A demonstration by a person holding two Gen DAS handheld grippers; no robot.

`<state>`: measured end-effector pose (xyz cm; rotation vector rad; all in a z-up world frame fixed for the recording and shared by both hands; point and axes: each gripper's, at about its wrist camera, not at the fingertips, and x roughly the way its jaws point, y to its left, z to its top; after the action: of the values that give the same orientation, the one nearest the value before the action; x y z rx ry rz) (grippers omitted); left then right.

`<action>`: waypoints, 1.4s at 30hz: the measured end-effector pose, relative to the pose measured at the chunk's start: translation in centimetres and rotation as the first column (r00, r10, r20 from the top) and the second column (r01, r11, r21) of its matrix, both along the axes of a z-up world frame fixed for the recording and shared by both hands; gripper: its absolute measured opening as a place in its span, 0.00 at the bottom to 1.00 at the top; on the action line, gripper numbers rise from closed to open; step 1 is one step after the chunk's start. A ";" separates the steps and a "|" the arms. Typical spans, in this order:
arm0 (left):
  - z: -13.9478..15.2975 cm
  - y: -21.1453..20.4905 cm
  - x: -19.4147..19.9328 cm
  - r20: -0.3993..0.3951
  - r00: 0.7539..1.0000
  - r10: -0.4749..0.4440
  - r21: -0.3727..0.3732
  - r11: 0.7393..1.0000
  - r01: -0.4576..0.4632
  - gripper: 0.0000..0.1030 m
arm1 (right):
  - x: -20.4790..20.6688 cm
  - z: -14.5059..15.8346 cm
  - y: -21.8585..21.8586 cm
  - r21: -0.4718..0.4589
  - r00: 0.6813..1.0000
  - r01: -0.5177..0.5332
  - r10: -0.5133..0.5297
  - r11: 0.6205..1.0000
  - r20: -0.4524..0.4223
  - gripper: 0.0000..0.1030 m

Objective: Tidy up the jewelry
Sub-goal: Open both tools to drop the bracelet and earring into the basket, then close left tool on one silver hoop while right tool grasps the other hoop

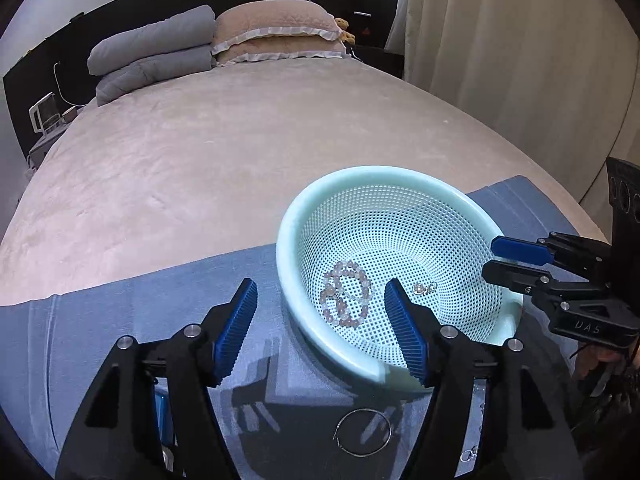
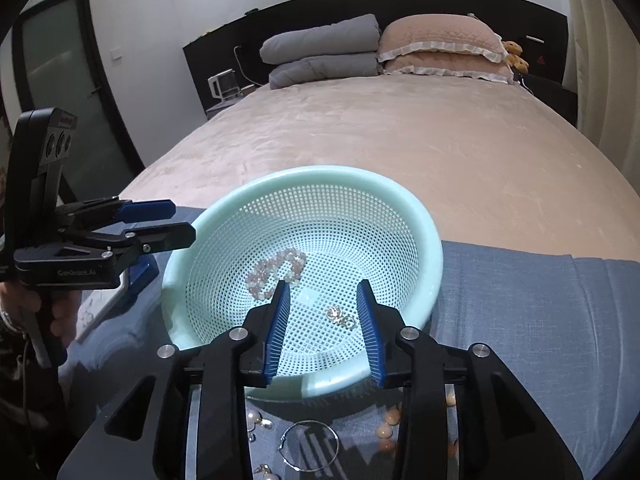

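- Fingers of the right gripper [image 2: 324,320] stand apart, empty, over the mint basket [image 2: 416,216].
- Left gripper [image 1: 320,320] likewise spread, gripping nothing, at the basket's near rim.
- Bead bracelet [image 2: 276,266] and small earrings [image 2: 340,316] lie inside; a thin hoop [image 1: 362,432] rests on the blue cloth [image 1: 120,312].

A pale pink bead bracelet [image 2: 276,270] and small silver earrings [image 2: 340,316] lie in the mint colander [image 2: 424,220].

**Black claws, blue pads**

Each claw is matte black plastic with silver round-head screws at the joints and ribbed blue pads [image 1: 236,332] inside the fingers. The left claw [image 2: 170,222] bears white lettering on its body (its housing shows three round lenses). Bare skin shows on the hand [image 2: 24,312].
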<state>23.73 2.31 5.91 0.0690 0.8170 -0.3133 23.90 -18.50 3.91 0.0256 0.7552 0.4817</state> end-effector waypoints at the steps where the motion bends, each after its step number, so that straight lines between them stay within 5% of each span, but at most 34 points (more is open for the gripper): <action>1: -0.1 0.4 -0.3 -0.004 1.000 0.005 -0.004 1.000 -0.005 0.75 | -0.4 0.0 -0.2 0.005 1.000 0.002 -0.002 1.000 0.000 0.46; 4: -0.2 1.1 -1.2 -0.005 1.000 0.021 -0.013 1.000 -0.021 0.86 | -1.5 0.2 -0.7 0.004 1.000 0.017 -0.017 1.000 0.011 0.60; 9: -1.3 1.6 -2.6 -0.019 1.000 0.015 0.026 1.000 -0.015 0.91 | -3.3 0.1 -1.7 0.003 0.999 0.044 -0.044 0.999 0.013 0.68; 29: -7.9 1.4 -6.5 -0.120 0.992 -0.036 -0.032 0.999 0.033 0.94 | -7.2 -6.8 -1.6 -0.056 0.988 0.078 -0.085 0.995 -0.126 0.68; 42: -9.9 -0.4 -7.7 -0.096 0.993 -0.060 0.067 0.995 0.067 0.94 | -6.7 -8.5 2.1 -0.152 0.989 0.067 -0.086 0.986 -0.117 0.73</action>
<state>16.03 1.90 -4.03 0.1473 0.9209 -0.3502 17.17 -16.39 -4.57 -0.0546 0.9061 0.3518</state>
